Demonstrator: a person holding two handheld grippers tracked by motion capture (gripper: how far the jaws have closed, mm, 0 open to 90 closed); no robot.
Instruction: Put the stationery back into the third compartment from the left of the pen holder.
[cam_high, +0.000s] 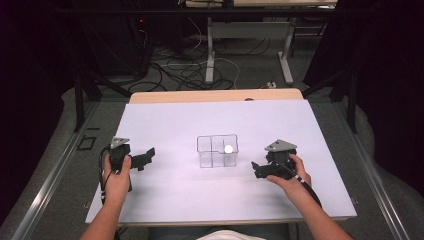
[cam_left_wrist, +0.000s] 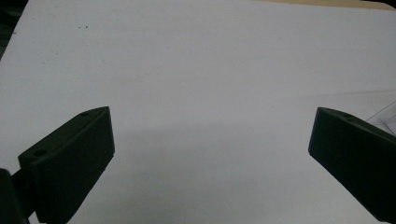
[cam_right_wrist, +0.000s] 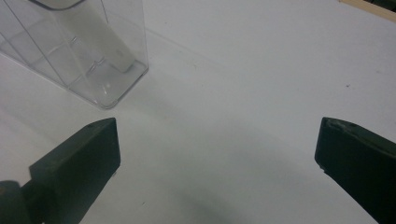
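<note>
A clear plastic box (cam_high: 217, 151) with divided compartments stands at the middle of the white table; a white round-topped object (cam_high: 228, 148) sits in its right compartment. In the right gripper view the clear box (cam_right_wrist: 93, 51) is at the upper left with the white object (cam_right_wrist: 105, 44) inside. My left gripper (cam_high: 145, 158) rests left of the box, jaws wide apart and empty (cam_left_wrist: 210, 154). My right gripper (cam_high: 257, 169) sits right of the box, also open with nothing between its jaws (cam_right_wrist: 217, 158).
The white table top (cam_high: 165, 120) has a wooden strip (cam_high: 215, 95) along its far edge. Beyond it are desk legs (cam_high: 210, 50) and cables (cam_high: 170, 70) on the floor. Dark curtains stand at both sides.
</note>
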